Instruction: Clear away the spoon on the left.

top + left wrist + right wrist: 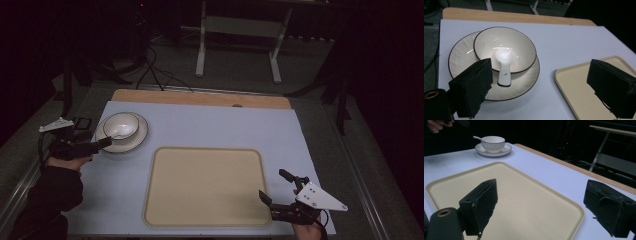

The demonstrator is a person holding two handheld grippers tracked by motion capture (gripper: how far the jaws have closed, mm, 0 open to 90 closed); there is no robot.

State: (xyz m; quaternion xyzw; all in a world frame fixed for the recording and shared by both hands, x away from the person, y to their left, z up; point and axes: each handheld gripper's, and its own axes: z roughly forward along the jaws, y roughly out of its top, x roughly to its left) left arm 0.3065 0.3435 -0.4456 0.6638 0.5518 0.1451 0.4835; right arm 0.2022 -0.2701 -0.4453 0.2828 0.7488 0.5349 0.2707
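Both grippers wide open and empty, left gripper (102, 143) nears bowl (504, 49); best pinch the plate (461, 53) rim squarely.

White frame legs (201, 50) stand beyond the table; cables (159, 75) cross the floor.

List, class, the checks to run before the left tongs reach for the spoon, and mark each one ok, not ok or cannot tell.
1. Left tongs open: ok, jaws wide apart with nothing between them.
2. Spoon reachable: ok, its handle juts over the bowl rim toward the tongs.
3. Bowl seated on the plate: ok.
4. Tray bare for a set-down: ok.
5. Right tongs out of the way: ok, open at the tray's near right corner.
6. Whether the bowl will stay put when the spoon lifts: cannot tell.
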